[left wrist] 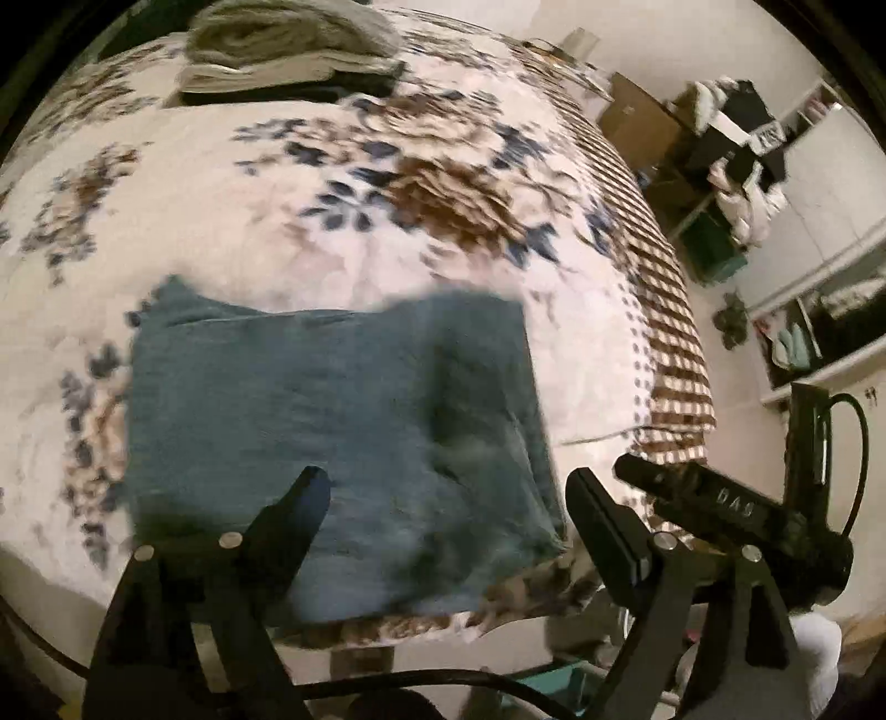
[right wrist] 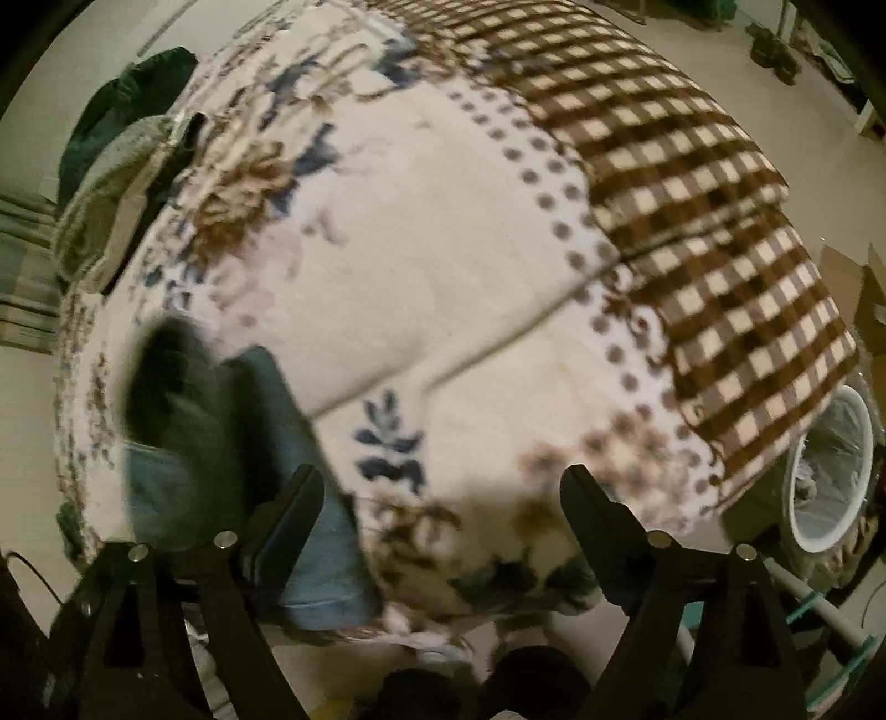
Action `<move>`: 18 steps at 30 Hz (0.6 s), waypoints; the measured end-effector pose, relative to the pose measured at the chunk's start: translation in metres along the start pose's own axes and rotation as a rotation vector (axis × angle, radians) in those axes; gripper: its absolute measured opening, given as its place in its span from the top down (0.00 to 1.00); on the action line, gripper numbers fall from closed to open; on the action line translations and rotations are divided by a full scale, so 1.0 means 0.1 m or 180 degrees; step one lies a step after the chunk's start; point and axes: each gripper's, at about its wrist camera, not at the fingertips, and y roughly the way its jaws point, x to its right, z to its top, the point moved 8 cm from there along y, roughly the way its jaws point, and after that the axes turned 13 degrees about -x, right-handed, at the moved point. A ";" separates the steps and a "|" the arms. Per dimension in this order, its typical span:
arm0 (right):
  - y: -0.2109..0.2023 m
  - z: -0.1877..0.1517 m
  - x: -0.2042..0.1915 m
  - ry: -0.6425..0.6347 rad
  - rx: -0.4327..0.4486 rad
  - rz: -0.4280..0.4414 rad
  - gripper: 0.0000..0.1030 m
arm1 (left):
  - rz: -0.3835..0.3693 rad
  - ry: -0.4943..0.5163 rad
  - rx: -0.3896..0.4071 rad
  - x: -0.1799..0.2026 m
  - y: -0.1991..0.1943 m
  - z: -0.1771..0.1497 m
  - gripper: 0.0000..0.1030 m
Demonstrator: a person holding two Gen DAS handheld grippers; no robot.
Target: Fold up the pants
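The blue-grey pants [left wrist: 332,437] lie folded into a flat rectangle on the floral blanket [left wrist: 310,221] near the bed's front edge. My left gripper [left wrist: 448,498] is open and empty, held just above the near part of the pants. In that view the right gripper's finger [left wrist: 714,507] shows to the right of the pants, past the bed corner. In the right wrist view my right gripper [right wrist: 443,498] is open and empty above the blanket [right wrist: 443,266], with the pants [right wrist: 232,454] at its left finger. The frames are blurred.
A pile of folded clothes [left wrist: 288,50] sits at the far end of the bed, also in the right wrist view [right wrist: 111,194]. The blanket's brown checked border [right wrist: 692,221] hangs off the right side. A white bin [right wrist: 830,476] stands on the floor. Shelves with clutter [left wrist: 736,160] stand beyond.
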 end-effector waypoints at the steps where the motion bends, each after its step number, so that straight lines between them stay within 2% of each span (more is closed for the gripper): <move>1: -0.02 0.03 -0.08 -0.0041 -0.0001 0.0031 0.13 | -0.0064 -0.0063 0.0005 -0.04 -0.07 0.01 0.16; 5: 0.02 0.14 -0.40 -0.0219 -0.0069 0.0221 0.13 | -0.0077 -0.0358 0.0133 -0.39 -0.30 0.10 0.16; 8: 0.23 0.24 -0.65 -0.0428 -0.0202 0.0305 0.12 | 0.0177 -0.0555 0.0163 -0.81 -0.31 0.21 0.16; 10: 0.46 0.29 -0.82 -0.0586 -0.0363 0.0359 0.12 | 0.0363 -0.0694 0.0095 -1.14 -0.22 0.26 0.16; 14: 0.90 0.37 -1.02 -0.0728 -0.0624 0.0407 0.12 | 0.0750 -0.0723 -0.0028 -1.56 -0.02 0.31 0.16; 18: 1.11 0.39 -1.07 -0.0685 -0.0784 0.0474 0.12 | 0.0870 -0.0727 -0.0132 -1.77 0.12 0.32 0.16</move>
